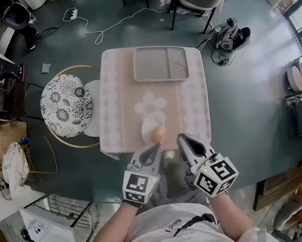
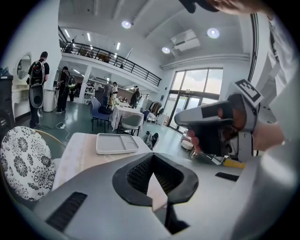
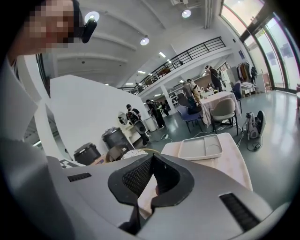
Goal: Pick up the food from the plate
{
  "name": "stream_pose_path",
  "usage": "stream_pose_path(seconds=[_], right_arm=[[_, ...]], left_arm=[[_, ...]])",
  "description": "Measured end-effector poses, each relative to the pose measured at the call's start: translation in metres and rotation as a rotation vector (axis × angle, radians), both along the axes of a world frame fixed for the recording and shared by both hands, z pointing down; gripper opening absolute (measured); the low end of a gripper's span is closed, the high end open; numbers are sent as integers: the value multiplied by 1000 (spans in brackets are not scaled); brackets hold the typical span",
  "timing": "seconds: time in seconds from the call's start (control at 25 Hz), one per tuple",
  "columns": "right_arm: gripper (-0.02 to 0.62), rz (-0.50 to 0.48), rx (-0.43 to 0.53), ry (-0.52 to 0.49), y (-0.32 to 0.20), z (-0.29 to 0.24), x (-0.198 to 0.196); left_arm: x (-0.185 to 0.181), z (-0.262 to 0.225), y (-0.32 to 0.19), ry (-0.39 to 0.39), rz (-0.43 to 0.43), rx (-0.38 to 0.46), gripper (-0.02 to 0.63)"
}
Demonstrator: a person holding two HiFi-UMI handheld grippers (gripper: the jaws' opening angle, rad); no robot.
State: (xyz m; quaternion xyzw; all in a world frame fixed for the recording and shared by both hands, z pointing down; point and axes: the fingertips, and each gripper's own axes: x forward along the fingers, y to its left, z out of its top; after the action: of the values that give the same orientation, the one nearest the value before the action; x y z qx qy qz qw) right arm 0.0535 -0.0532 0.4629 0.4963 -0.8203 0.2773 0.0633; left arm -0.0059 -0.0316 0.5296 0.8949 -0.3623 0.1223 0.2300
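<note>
Head view: the food (image 1: 158,134), a round orange-brown item I cannot identify further, sits on a white plate (image 1: 147,129) at the near edge of the desk (image 1: 117,105). The plate is pale against the pale cloth and its outline is hard to trace. A flower-shaped pale item (image 1: 150,105) lies just beyond it; what it is I cannot tell. A grey tray (image 1: 159,63) sits at the far end.

Left tool (image 1: 156,146): clenched, jaw tips meeting, nothing between them. It hangs just short of the plate, not touching the food.

Right tool (image 1: 180,137): likewise clenched and empty, just beside the plate's right side.

Both gripper views are largely filled by the tools' own bodies. These cover the near desk edge, so neither view shows the plate or the food clearly. Only the tray and the far cloth are clear there.
</note>
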Motion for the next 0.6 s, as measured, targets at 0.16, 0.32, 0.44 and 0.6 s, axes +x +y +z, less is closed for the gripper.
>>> stream_pose_path(seconds=[0.16,0.32,0.44,0.6], right_arm=[[15,-12,-29,0,-17,20,10],[15,-66,-73,1,-31,46,2],[15,-110,-99,-6,-43,66,-9],[15,-133,-111,-16,-55,86,-14]], left_arm=[[9,31,-10,-26,-22,-20,6],[11,62,-20,-47,-49,-40,6],[10,82,-26,-72,-54,-47,7],[12,108,-33,-78,-71,-81,8]])
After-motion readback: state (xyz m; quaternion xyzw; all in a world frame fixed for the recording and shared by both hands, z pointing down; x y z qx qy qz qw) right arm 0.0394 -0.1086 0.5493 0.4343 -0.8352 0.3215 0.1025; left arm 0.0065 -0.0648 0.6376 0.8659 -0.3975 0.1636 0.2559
